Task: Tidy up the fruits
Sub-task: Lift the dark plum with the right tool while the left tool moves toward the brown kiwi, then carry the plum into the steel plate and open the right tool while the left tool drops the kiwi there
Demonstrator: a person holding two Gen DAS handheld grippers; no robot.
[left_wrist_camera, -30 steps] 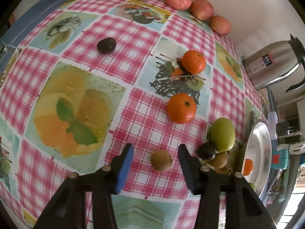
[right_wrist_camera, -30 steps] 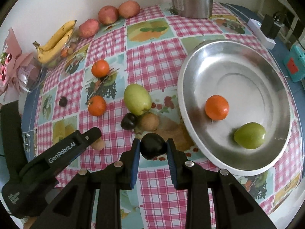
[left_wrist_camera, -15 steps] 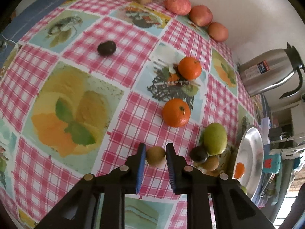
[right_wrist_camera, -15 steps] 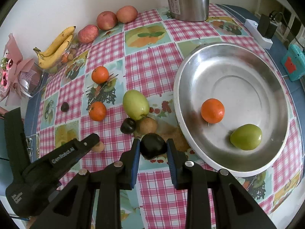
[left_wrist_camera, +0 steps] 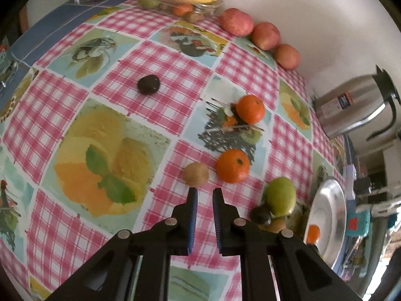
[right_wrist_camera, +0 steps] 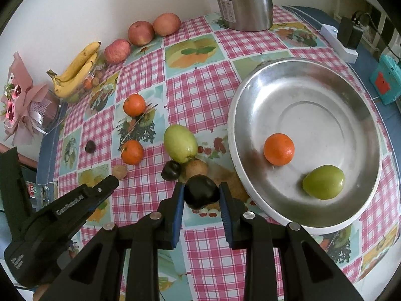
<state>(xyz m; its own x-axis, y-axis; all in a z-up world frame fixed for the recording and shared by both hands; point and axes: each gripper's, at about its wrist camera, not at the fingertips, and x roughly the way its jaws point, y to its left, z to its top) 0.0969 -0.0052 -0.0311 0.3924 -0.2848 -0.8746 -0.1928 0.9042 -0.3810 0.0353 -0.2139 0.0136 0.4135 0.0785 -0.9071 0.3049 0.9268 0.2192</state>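
Here, at the bottom centre of the right wrist view, the right gripper [right_wrist_camera: 201,192] pinches a dark plum [right_wrist_camera: 201,191] between its blue pads, held just above the checked tablecloth [right_wrist_camera: 200,95]. In the lower left of that view the left gripper [right_wrist_camera: 114,181] shows from the side, its tip just short of a small brown kiwi [right_wrist_camera: 119,171]. In the left wrist view the left gripper [left_wrist_camera: 205,193] has its fingers drawn close together with only a narrow gap and nothing between them; the kiwi [left_wrist_camera: 195,173] lies on the cloth just beyond the left fingertip, outside the grip. Just past the held plum sit another dark plum [right_wrist_camera: 171,170], a second kiwi [right_wrist_camera: 196,168] and a large green fruit [right_wrist_camera: 180,143], clustered and touching. To the right lies the metal tray [right_wrist_camera: 351,95], holding one orange [right_wrist_camera: 279,149] and one green fruit [right_wrist_camera: 323,181], well apart from each other. Left of the cluster is an orange [right_wrist_camera: 132,151], and farther up another orange [right_wrist_camera: 134,104]; a lone small dark plum [right_wrist_camera: 90,146] lies toward the left edge of the cloth. At the far side, three apples [right_wrist_camera: 141,33] line the wall, bananas [right_wrist_camera: 75,71] rest on a clear box at upper left, and a steel kettle [right_wrist_camera: 243,0] stands at top centre.
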